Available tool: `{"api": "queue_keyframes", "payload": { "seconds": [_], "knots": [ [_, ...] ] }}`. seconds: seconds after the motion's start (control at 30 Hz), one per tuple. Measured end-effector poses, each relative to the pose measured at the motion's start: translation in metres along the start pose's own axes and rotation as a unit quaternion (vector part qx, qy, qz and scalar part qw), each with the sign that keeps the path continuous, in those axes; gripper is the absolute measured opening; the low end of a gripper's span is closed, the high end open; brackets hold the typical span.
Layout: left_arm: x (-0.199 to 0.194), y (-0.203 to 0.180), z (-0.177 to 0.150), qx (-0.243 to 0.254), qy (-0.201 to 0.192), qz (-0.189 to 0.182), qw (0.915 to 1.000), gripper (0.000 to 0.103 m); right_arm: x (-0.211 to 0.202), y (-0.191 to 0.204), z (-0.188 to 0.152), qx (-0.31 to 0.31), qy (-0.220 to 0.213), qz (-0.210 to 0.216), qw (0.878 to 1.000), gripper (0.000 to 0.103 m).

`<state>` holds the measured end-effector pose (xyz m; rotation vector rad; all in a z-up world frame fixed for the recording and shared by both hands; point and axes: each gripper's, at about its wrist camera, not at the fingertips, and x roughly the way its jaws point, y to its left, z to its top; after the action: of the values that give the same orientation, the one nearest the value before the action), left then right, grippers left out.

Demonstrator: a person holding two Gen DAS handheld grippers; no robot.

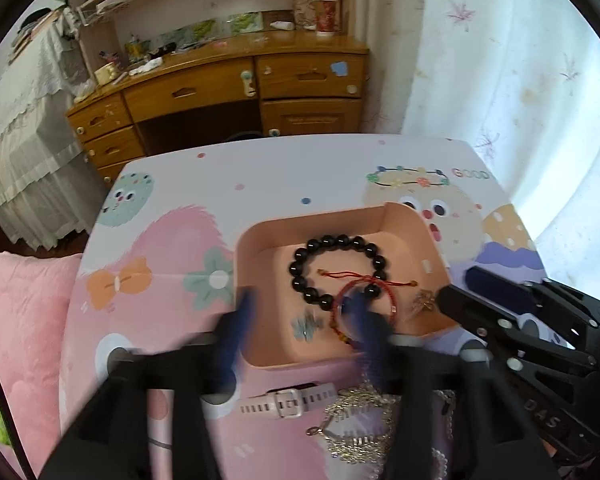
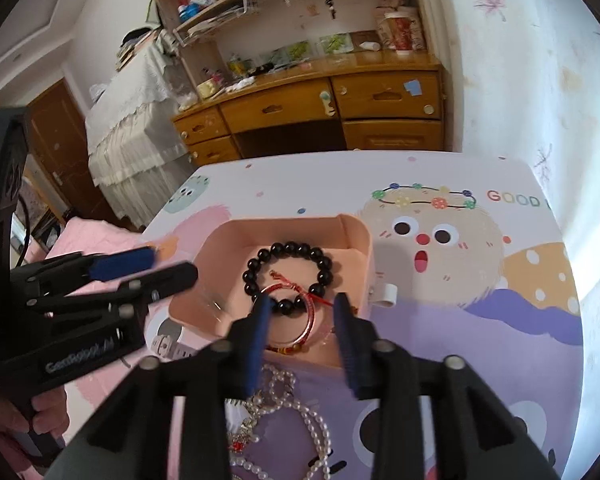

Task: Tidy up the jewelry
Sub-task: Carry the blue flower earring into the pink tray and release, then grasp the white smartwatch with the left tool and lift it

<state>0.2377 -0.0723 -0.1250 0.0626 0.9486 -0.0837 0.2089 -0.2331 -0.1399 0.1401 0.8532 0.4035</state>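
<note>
The black bead bracelet (image 2: 287, 276) and red bangle (image 2: 300, 312) are seen in the pink tray (image 2: 354, 240), just ahead of both spread, seemingly empty grippers: left (image 1: 300, 320), right (image 2: 302, 332).

Tray (image 1: 404, 224): matt pink plastic. Bead bracelet (image 1: 336, 272): glossy black. Watch strap (image 1: 288, 400): matt rubbery white. Desk (image 1: 228, 84): varnished wood.

Peach tray (image 1: 260, 236) — black bead bracelet (image 1: 300, 270), red bangle (image 2: 312, 322)
</note>
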Motion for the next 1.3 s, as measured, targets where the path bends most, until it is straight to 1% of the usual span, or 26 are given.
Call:
{"api": "queue_keyframes", "payload": {
  "seconds": [0.03,0.1,0.17,0.23,0.4,0.63,0.73,0.83,0.93,1.17,1.23,1.3],
  "knots": [
    [-0.003,0.002,0.000,-0.004,-0.006,0.002,1.0000,0.082,-0.002,-0.001,0.000,0.003,-0.004,-0.002,1.000,0.042],
    [-0.008,0.006,-0.001,-0.007,-0.014,-0.004,0.9999,0.082,-0.006,-0.003,-0.001,0.009,-0.009,-0.003,1.000,0.048],
    [-0.013,0.009,-0.002,-0.011,-0.015,-0.001,0.9998,0.082,-0.011,-0.004,-0.001,0.014,-0.012,-0.006,1.000,0.053],
    [-0.017,0.011,-0.005,-0.014,-0.015,0.002,0.9998,0.082,-0.014,-0.005,-0.002,0.017,-0.015,-0.007,1.000,0.060],
    [-0.028,0.015,-0.019,-0.028,-0.010,-0.006,0.9995,0.082,-0.026,-0.003,-0.009,0.018,-0.017,-0.007,1.000,0.069],
    [-0.036,0.018,-0.044,-0.061,0.012,-0.013,0.9980,0.082,-0.042,0.007,-0.026,-0.002,-0.013,-0.002,1.000,0.069],
    [-0.038,0.022,-0.054,-0.079,0.022,-0.012,0.9966,0.082,-0.048,0.011,-0.037,-0.008,-0.001,0.004,1.000,0.069],
    [-0.041,0.028,-0.064,-0.104,0.026,-0.011,0.9941,0.082,-0.052,0.015,-0.052,-0.013,0.019,0.008,1.000,0.070],
    [-0.037,0.033,-0.073,-0.127,0.048,-0.018,0.9906,0.082,-0.054,0.021,-0.068,-0.023,0.040,0.011,0.999,0.070],
    [-0.026,0.035,-0.089,-0.142,0.079,-0.019,0.9865,0.082,-0.051,0.037,-0.107,-0.066,0.095,0.005,0.993,0.071],
    [-0.021,0.035,-0.092,-0.143,0.088,-0.021,0.9856,0.083,-0.050,0.043,-0.117,-0.083,0.107,0.007,0.991,0.071],
    [-0.017,0.034,-0.093,-0.139,0.094,-0.020,0.9857,0.089,-0.049,0.050,-0.125,-0.104,0.109,-0.001,0.989,0.071]
  ]
}}
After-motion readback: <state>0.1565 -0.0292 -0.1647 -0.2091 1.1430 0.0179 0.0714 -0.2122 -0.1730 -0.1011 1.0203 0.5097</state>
